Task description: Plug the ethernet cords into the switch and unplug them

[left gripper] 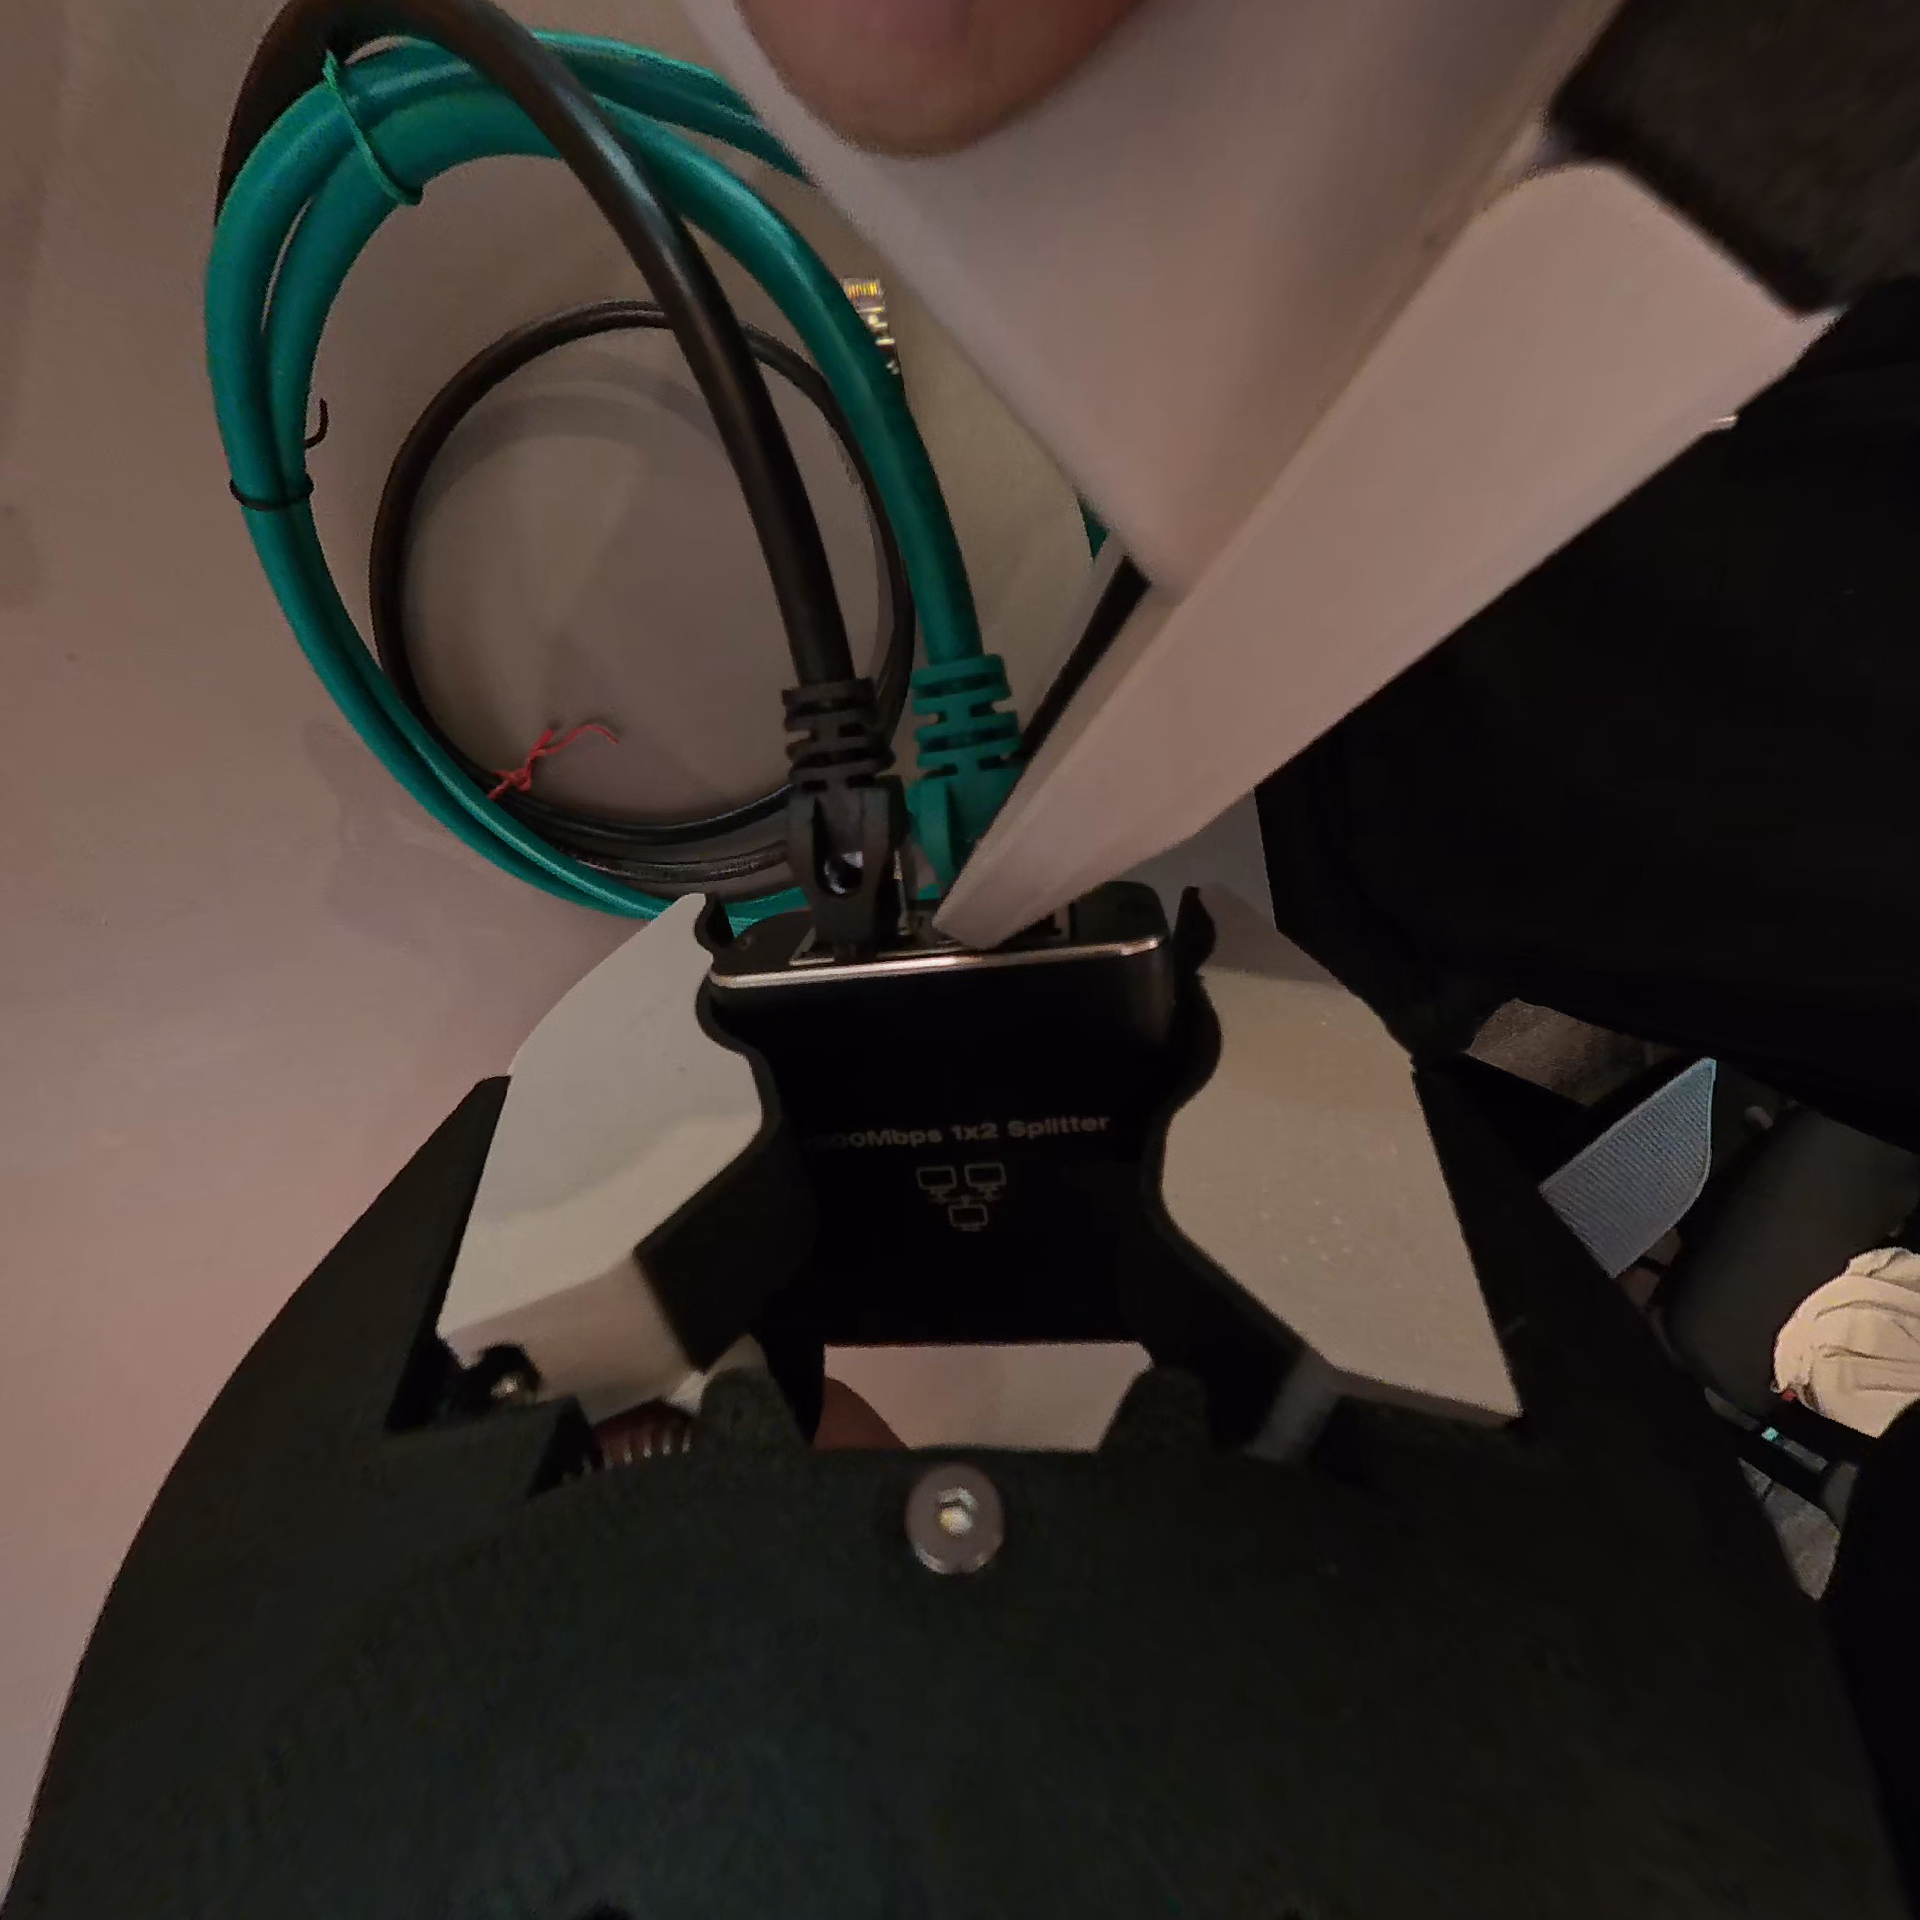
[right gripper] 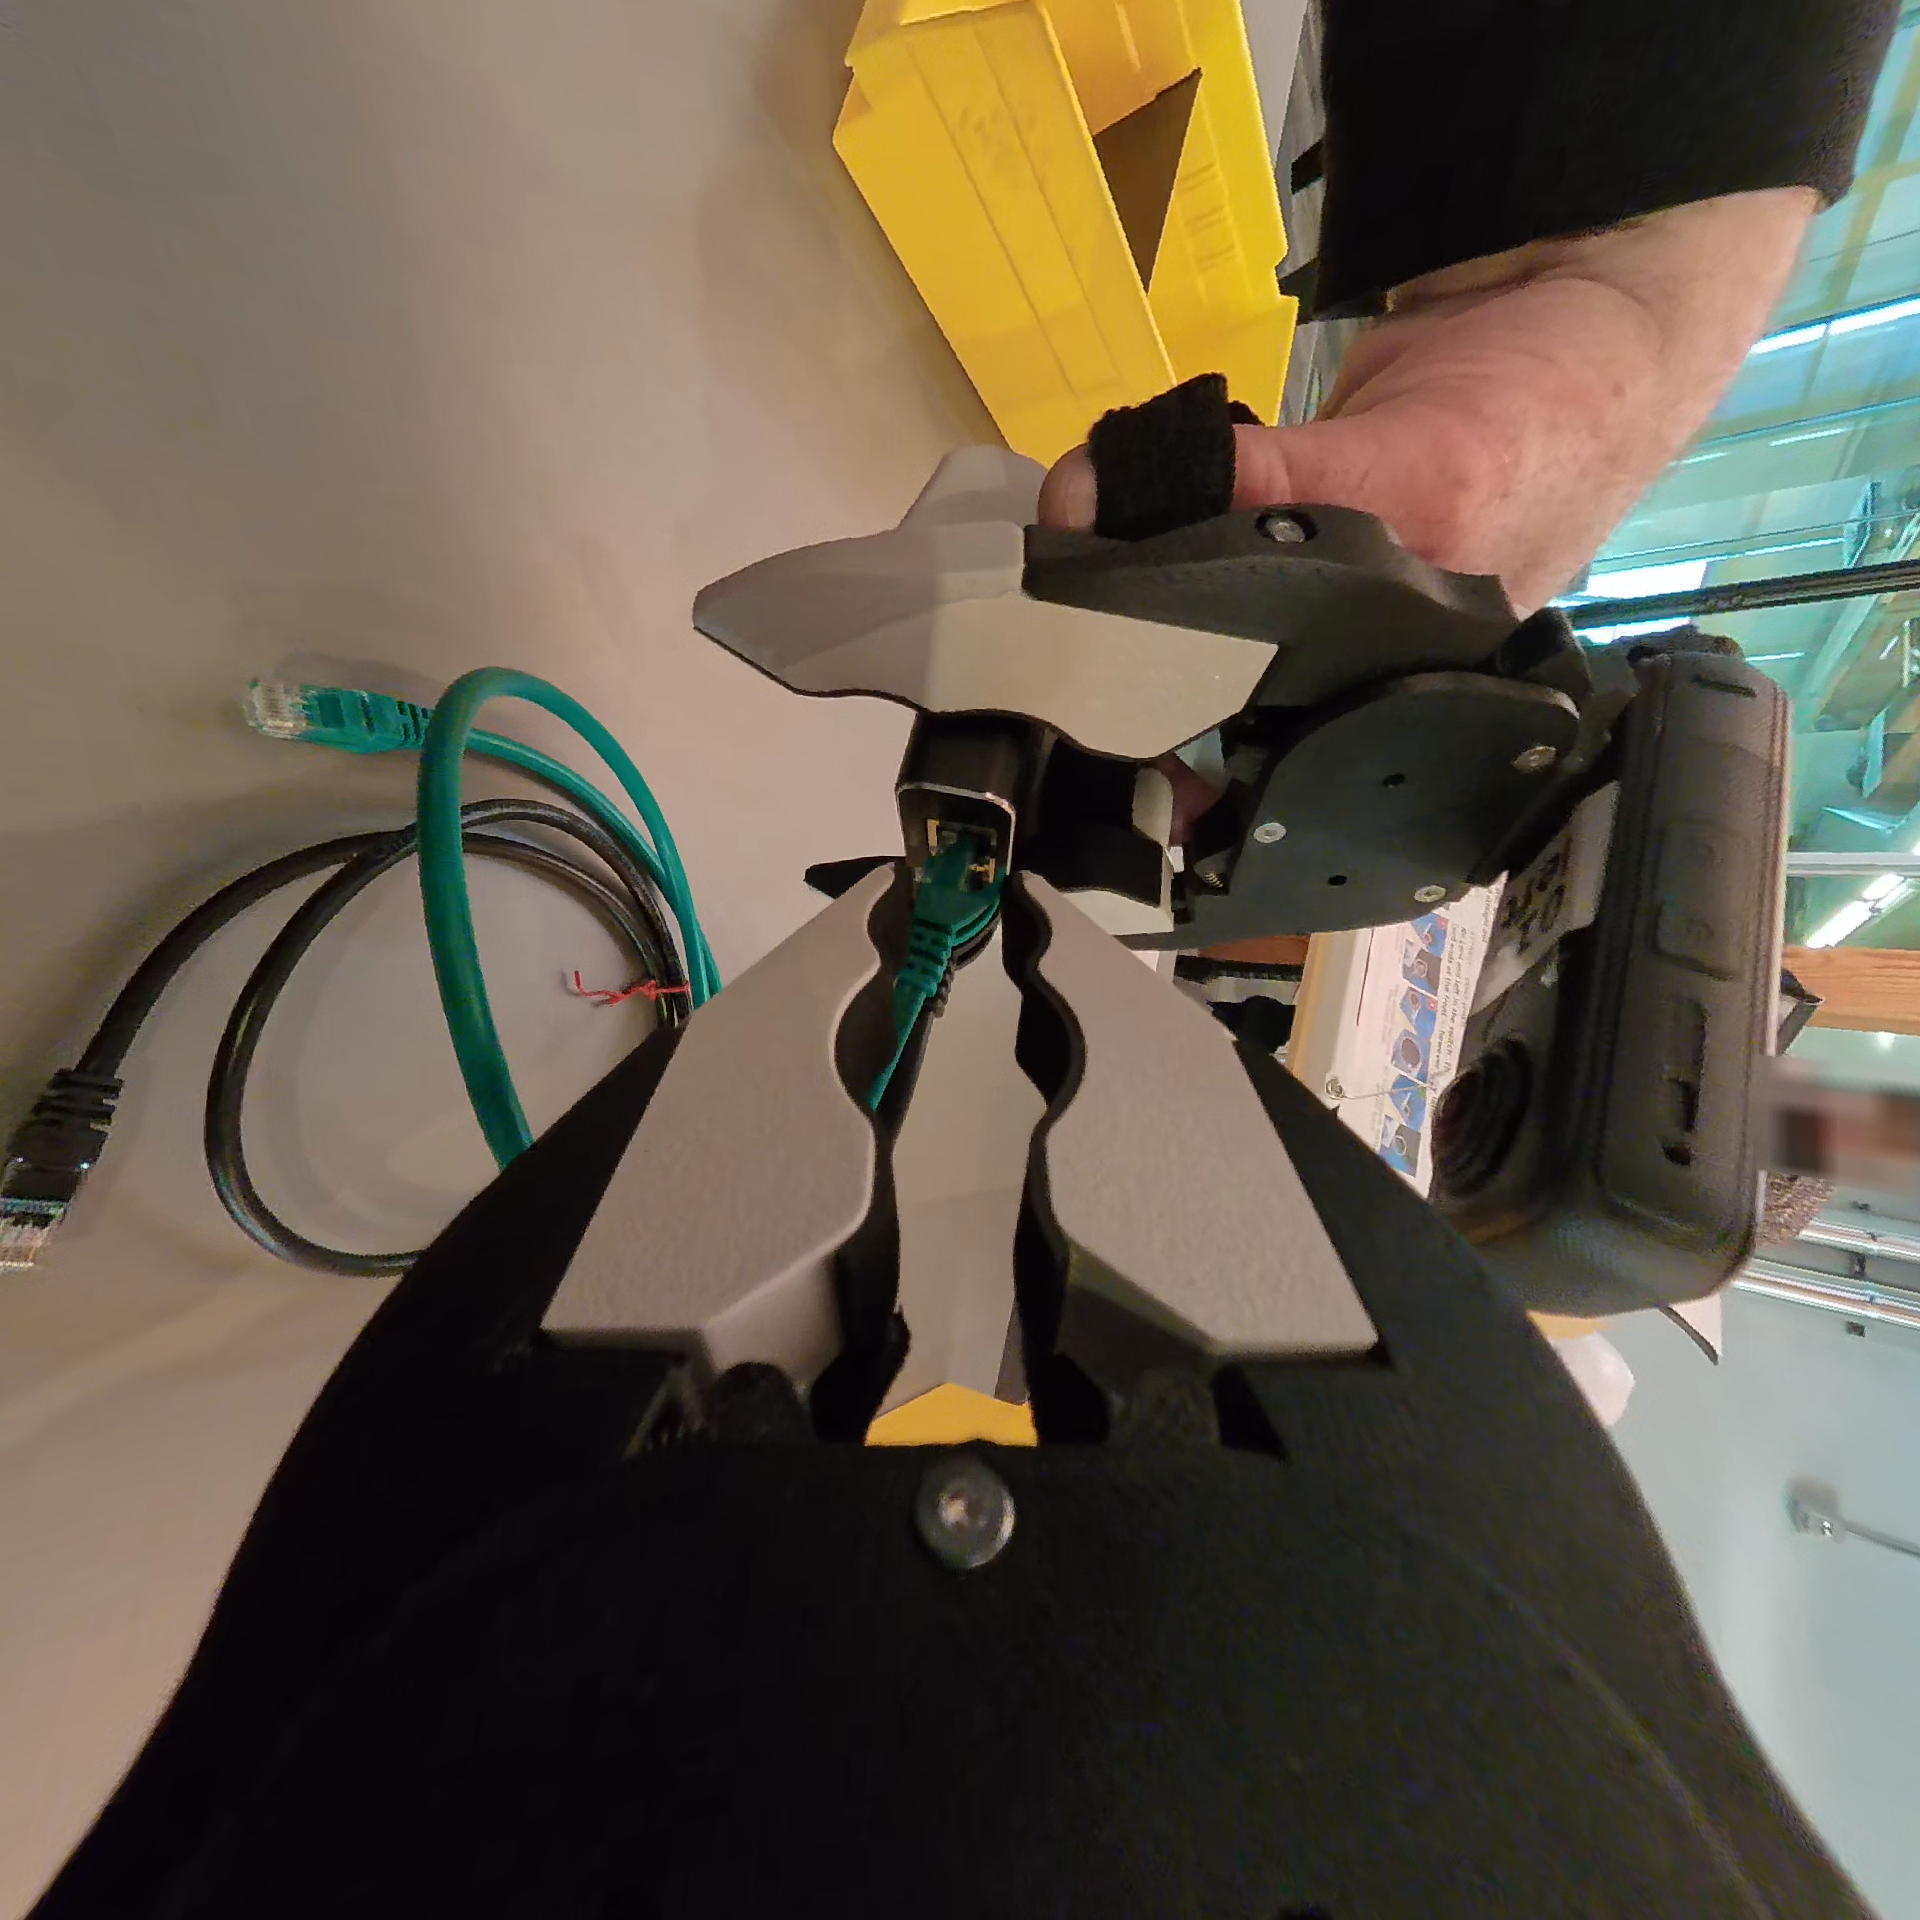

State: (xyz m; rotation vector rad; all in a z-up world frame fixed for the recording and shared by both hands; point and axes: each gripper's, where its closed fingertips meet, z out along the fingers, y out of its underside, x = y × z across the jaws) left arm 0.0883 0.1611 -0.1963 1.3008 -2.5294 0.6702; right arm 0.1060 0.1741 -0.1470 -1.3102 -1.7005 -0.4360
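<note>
Nearest the left wrist camera, the left gripper (left gripper: 940, 997) has its two fingers closed on the sides of the small black box-shaped switch with a silver-edged port face (left gripper: 940, 1143), held clear of the pale desk (left gripper: 156, 727) with the ports facing away. Just beyond, the black ethernet cord with a ribbed boot (left gripper: 831, 748) sits in the left port and the green ethernet cord with a ribbed boot (left gripper: 961, 717) in the port beside it; both look seated, though a finger of the right gripper (left gripper: 1195, 644) covers part of the port face.

From the right wrist camera, that right gripper (right gripper: 951, 894) has its grey wavy-edged fingers (right gripper: 769, 1091) partly open, straddling the green cord's boot (right gripper: 930, 956) without clearly pinching it. Farther off, both cords loop loosely on the desk, their free plugs lying well apart at the left: the clear-tipped green plug (right gripper: 281, 712) and the black plug (right gripper: 42, 1164). A yellow plastic bin (right gripper: 1060, 208) lies at the far side.

The switch is probably light and rigid with smooth sides, so it could slip or twist unless squeezed firmly. The cords are limp and springy; pulling on cable would strain it. The stiffer boot just behind the plug is the better hold, with the latch tab pressed, since that thin tab is likely the fragile part.
</note>
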